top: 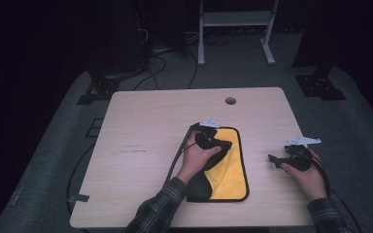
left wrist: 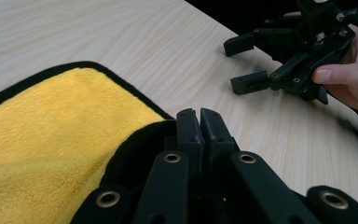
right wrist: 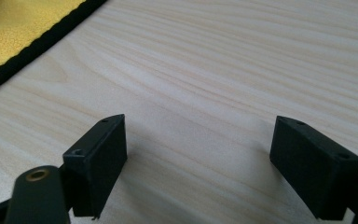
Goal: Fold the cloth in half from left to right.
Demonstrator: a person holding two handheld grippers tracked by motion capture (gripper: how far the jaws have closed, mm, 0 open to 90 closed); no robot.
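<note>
A yellow microfibre cloth (top: 226,162) lies lengthwise on the wooden table (top: 141,141), its black-edged hem pinched by the closed left gripper (left wrist: 199,122), while the right gripper (right wrist: 198,165), jaws apart, waits beside its right edge.

Yellow cloth (top: 229,165) edged black; pale wood table (top: 141,126); plaid sleeve (top: 155,211).

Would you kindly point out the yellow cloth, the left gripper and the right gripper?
yellow cloth (top: 229,167): high view, on its bare yellow pile.
left gripper (left wrist: 199,122): left gripper view, between its shut fingertips.
right gripper (right wrist: 198,163): right gripper view, midway between its open fingers.
</note>
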